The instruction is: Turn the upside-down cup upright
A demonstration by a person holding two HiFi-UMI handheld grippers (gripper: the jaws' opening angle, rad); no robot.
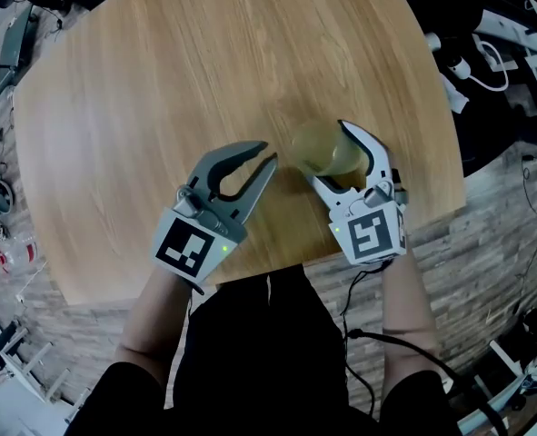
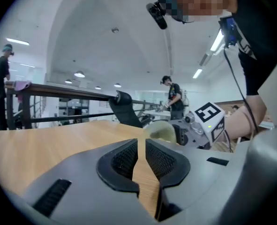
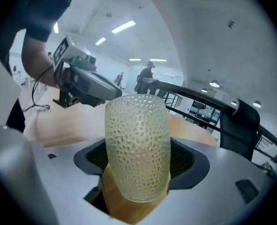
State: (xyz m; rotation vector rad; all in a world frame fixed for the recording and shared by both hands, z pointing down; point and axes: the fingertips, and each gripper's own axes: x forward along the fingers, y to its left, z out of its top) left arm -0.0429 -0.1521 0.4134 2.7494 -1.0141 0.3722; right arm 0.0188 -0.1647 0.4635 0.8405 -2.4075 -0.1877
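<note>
While my right tongs clamp the dimpled cup over the table near its front edge, my left tongs stand slightly apart, empty. I fear the slick cup slipping through the pads mid-turn and dropping off the edge.

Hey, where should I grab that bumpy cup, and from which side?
Probably the middle wall of the cup, coming from the side as the right tool does: the wall is round, nearly straight and dimpled, so pads seat on opposite sides.
</note>
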